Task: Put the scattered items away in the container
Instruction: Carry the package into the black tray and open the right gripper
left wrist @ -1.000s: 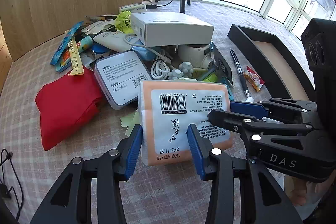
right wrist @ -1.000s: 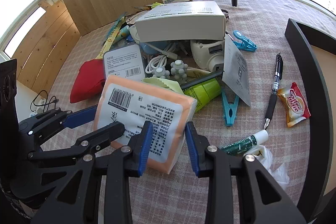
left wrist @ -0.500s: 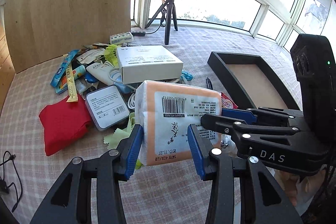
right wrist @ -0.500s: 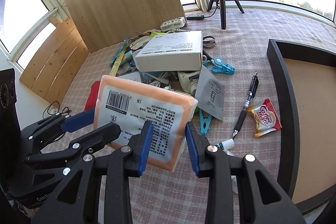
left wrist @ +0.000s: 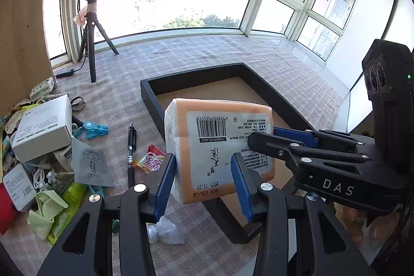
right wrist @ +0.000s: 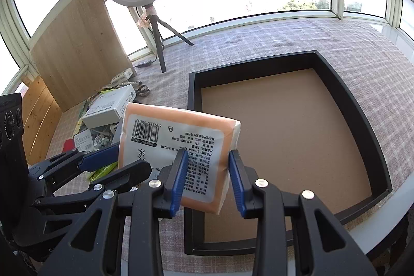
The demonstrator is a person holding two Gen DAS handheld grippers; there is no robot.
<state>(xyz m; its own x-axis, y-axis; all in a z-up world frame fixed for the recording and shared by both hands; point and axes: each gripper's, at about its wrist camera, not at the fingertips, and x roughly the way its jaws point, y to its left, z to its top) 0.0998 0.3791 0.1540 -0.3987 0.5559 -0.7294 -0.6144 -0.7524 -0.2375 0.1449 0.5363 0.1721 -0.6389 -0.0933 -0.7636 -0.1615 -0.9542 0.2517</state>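
An orange and white tissue pack (left wrist: 220, 126) (right wrist: 176, 131) with a barcode label hangs in the air, held from two sides. My left gripper (left wrist: 203, 177) is shut on its near edge, blue pads pressing both faces. My right gripper (right wrist: 207, 172) is shut on the pack's other end, and it also shows in the left wrist view as the right gripper (left wrist: 271, 141). The left gripper (right wrist: 111, 162) shows beside the pack in the right wrist view. Below the pack lies a black-walled tray (left wrist: 191, 75) (right wrist: 194, 92) with a bare brown floor. The pack hovers over the tray's left wall.
A pile of items lies left of the tray: a white box (left wrist: 44, 126), blue clips (left wrist: 93, 129), a black pen (left wrist: 132, 144), a coffee sachet (left wrist: 152, 159), a green cloth (left wrist: 46, 211). A ring light tripod (left wrist: 90, 43) and a wooden board (right wrist: 75, 48) stand behind.
Both grippers have lifted the tissue pack off the pile and carried it to the right, so it now hangs over the tray's left wall. Both grips stayed the same.
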